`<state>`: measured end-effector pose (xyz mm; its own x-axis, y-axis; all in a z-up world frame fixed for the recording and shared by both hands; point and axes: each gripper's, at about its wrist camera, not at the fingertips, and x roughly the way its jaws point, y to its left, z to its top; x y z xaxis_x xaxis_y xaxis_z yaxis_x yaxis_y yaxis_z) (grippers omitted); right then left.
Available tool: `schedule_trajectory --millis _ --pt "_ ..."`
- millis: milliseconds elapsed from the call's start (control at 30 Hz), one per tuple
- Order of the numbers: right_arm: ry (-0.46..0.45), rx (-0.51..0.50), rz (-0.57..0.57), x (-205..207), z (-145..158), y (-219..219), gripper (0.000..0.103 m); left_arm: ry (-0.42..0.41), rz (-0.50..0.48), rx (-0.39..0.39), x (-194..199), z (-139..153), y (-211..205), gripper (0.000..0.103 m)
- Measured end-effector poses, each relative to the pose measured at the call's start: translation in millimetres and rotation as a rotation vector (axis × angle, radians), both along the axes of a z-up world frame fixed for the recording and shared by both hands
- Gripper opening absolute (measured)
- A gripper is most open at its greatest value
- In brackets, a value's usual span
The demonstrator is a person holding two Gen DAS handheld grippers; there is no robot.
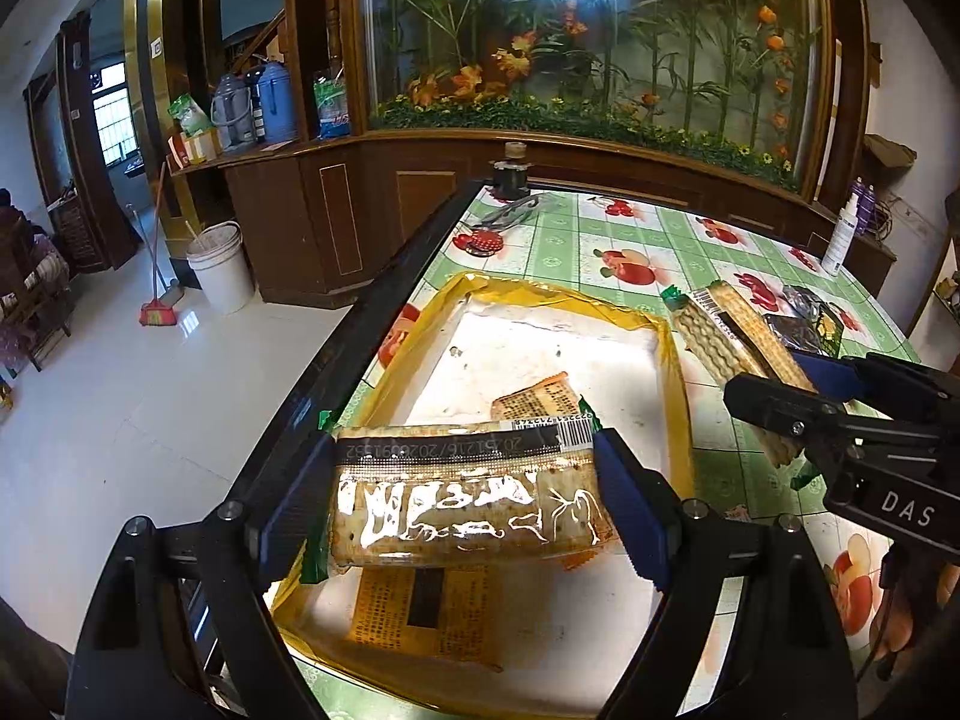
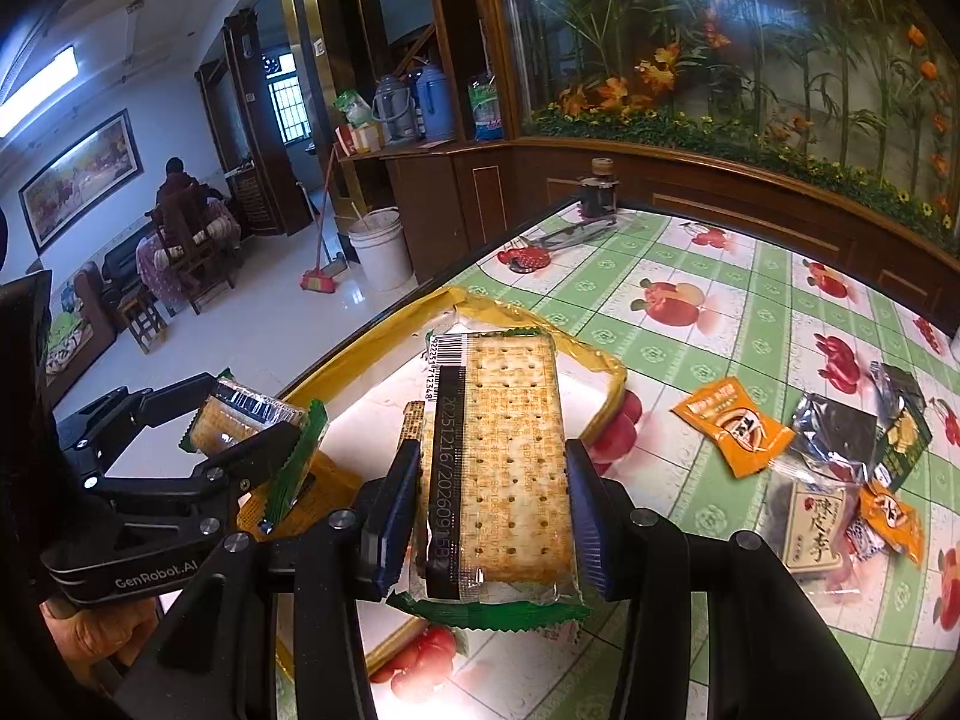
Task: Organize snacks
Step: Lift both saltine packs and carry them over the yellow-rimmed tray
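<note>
My left gripper is shut on a clear-wrapped cracker pack, held crosswise above the yellow-rimmed white tray. Two orange snack packets lie in the tray under it. My right gripper is shut on a second cracker pack, held lengthwise above the tray's right rim. The right gripper also shows in the left wrist view, and the left gripper in the right wrist view. Loose snacks lie on the tablecloth to the right: an orange packet, a dark foil packet and a boxed snack.
The table has a green checked fruit-print cloth and a dark left edge with floor below. A small bottle stand and glasses sit at the far end. A spray bottle stands at the far right. A wooden cabinet runs behind.
</note>
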<state>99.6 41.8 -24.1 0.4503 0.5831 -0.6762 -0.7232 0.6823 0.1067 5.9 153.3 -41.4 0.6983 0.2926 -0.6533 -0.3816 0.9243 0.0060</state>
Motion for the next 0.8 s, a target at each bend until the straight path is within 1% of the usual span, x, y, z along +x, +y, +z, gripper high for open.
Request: schedule_trajectory --millis 133,433,800 --pt "0.012 -0.016 0.009 13 -8 16 0.047 0.003 0.012 -0.008 0 -2 8 0.087" --pt "0.056 -0.064 0.035 37 -39 52 0.047 0.036 0.004 -0.013 9 -13 11 0.087" --pt "0.073 -0.081 0.035 56 -57 67 0.047 0.083 -0.013 -0.011 26 -27 9 0.087"
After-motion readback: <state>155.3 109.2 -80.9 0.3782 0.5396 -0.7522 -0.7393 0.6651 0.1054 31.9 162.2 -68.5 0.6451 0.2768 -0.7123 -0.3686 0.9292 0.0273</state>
